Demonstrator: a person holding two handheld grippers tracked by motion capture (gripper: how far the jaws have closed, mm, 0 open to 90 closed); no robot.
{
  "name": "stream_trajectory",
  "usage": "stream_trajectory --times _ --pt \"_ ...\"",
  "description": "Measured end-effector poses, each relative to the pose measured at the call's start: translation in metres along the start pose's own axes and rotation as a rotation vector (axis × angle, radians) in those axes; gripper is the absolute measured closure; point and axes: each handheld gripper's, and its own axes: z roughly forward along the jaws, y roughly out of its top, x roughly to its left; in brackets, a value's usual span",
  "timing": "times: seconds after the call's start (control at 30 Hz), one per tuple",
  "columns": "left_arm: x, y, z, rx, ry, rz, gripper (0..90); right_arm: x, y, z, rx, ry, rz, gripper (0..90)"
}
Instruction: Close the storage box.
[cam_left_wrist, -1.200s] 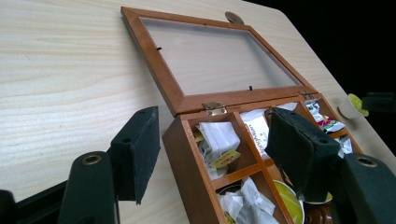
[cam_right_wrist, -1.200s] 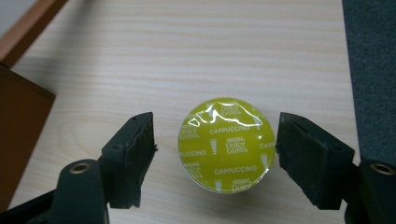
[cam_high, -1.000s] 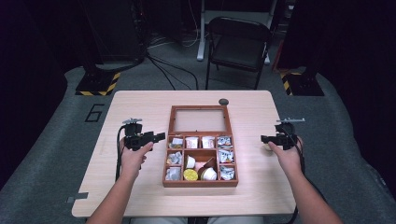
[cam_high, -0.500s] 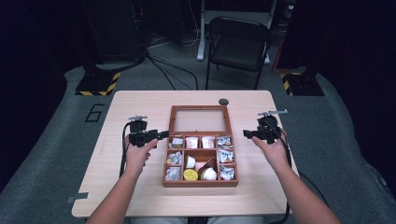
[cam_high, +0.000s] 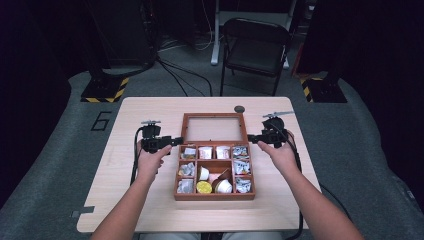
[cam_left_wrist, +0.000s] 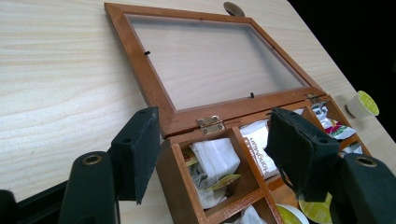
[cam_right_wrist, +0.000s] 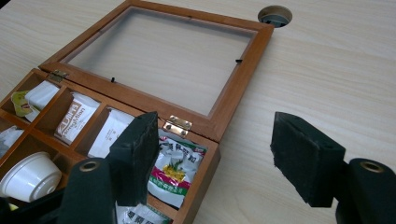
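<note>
Closure of the wooden box (cam_high: 214, 170), centred on the surface (cam_high: 125, 125) with its glazed lid (cam_high: 214, 128) flat toward the far edge, requires both unloaded, parted tools, left (cam_high: 176, 140) and right (cam_high: 251, 138), the right having just narrowed, to grip opposite lid rails evenly.

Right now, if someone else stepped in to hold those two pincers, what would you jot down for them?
Left gripper: jaws open, straddling the back left corner of the wooden box, holding nothing.
Right gripper: empty, at the back right corner; its jaws have just been closing, with that corner between them.
Lid: glass-paned, open, lying flat on the table behind the box.
Compartments hold tea bags and small cups.
Done: both grippers are at the box.
Left: probably closing the lid, though neither gripper grips it yet.
</note>
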Motion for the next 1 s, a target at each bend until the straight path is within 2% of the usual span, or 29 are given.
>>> stream_trajectory --times 0.13,0.27,0.3,0.43,0.5,0.53,0.57,0.6,0.7,1.0 --pt "0.001 0.001 0.004 0.023 0.001 0.009 34.4 0.003 0.005 0.004 -0.001 0.018 0.001 32.1" --pt "0.0 0.006 0.009 0.024 0.0 0.008 34.4 0.007 0.007 0.008 0.007 0.029 -0.004 32.2" --pt "0.0 0.007 0.009 0.035 -0.004 0.021 34.5 0.007 0.008 0.009 0.003 0.036 -0.008 32.4" --pt "-0.002 0.011 0.016 0.033 -0.017 0.01 35.1 0.011 0.01 0.014 0.004 0.044 0.002 33.0" --pt "-0.001 0.013 0.02 0.055 -0.009 0.023 35.2 0.012 0.012 0.017 0.003 0.047 -0.005 33.3" --pt "-0.001 0.014 0.022 0.058 -0.005 0.028 35.1 0.012 0.013 0.018 0.007 0.05 -0.005 33.4" --pt "-0.002 0.015 0.024 0.053 -0.001 0.016 34.9 0.012 0.013 0.019 0.007 0.049 -0.001 33.4" --pt "-0.001 0.016 0.025 0.06 0.001 0.028 34.8 0.012 0.014 0.02 0.011 0.051 0.006 33.4" --pt "-0.002 0.02 0.031 0.06 0.006 0.033 34.4 0.012 0.015 0.024 0.008 0.047 0.009 33.2" --pt "0.001 0.021 0.046 0.09 0.022 0.019 33.8 0.009 0.016 0.036 0.019 0.048 0.02 29.6"
